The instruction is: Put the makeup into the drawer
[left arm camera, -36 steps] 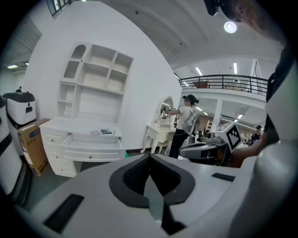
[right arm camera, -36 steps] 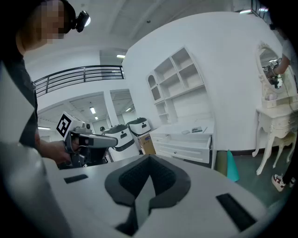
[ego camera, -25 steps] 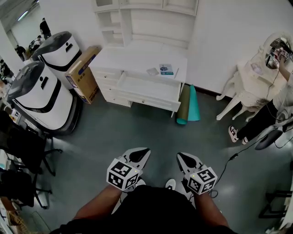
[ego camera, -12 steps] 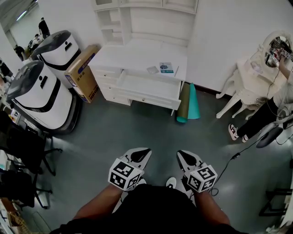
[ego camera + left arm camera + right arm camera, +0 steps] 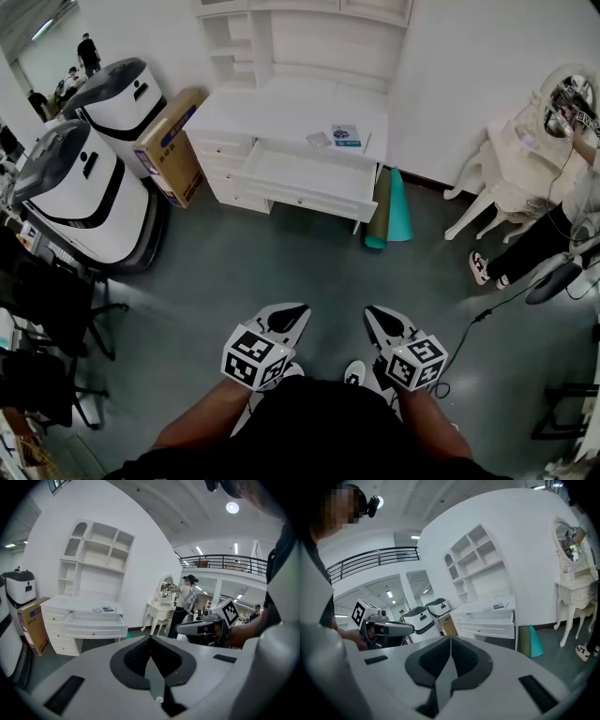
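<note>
Spreading across most of the head view, the grey floor [image 5: 281, 272] is the largest thing in sight. At the top centre of the frame a white worktop [image 5: 281, 117] stands against the wall, with open white shelves [image 5: 300, 37] rising behind it. Two bulky white-and-grey machines [image 5: 80, 192] sit at the upper left, one behind the other. At the right edge a small white dressing table [image 5: 520, 155] with an oval mirror stands by the wall, and a person [image 5: 553, 234] in dark trousers stands just beside it. Below the worktop's front edge the drawer [image 5: 305, 173] is pulled out toward the lower part of the frame. A brown cardboard box [image 5: 169, 145] leans between the machines and the worktop's left end. Two rolled mats [image 5: 386, 211], one olive and one teal, stand at the worktop's right end.

At the bottom centre, the left tool [image 5: 298, 309] and the right tool [image 5: 368, 312] are held side by side above the floor, well apart from the worktop and pointing toward it. Each gripper view shows its own jaws pressed together at the tips, so both tools are closed and empty.

The makeup [image 5: 346, 137], a small blue-and-white pack, lies on the worktop toward its right end, just behind the open drawer and outside it. A paler flat piece [image 5: 318, 140] lies just beside the pack on its left.
</note>
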Motion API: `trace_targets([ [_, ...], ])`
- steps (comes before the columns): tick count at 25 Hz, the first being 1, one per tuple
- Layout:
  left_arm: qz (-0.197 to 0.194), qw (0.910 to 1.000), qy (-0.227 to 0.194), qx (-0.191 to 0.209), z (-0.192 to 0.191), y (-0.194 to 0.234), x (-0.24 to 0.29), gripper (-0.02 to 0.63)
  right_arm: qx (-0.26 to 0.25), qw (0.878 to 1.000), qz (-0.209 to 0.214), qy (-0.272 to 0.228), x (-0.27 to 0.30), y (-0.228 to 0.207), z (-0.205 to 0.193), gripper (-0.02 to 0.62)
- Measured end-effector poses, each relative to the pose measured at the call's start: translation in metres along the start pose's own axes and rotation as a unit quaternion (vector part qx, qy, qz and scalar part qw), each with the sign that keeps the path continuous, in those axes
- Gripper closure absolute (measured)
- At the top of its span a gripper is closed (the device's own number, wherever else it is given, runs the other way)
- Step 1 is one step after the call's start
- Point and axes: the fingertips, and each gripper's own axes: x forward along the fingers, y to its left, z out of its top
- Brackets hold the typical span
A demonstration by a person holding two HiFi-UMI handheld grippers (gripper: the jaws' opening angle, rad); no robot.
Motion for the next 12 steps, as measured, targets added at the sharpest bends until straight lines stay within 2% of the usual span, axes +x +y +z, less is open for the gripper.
trace_targets([
  [12,0.005,0.9999,0.007,-0.006,-0.017,0.044,-0.031,0.601,-0.005,1.0,-0.01,0.005,0.035,0.033,-0.011,0.566],
])
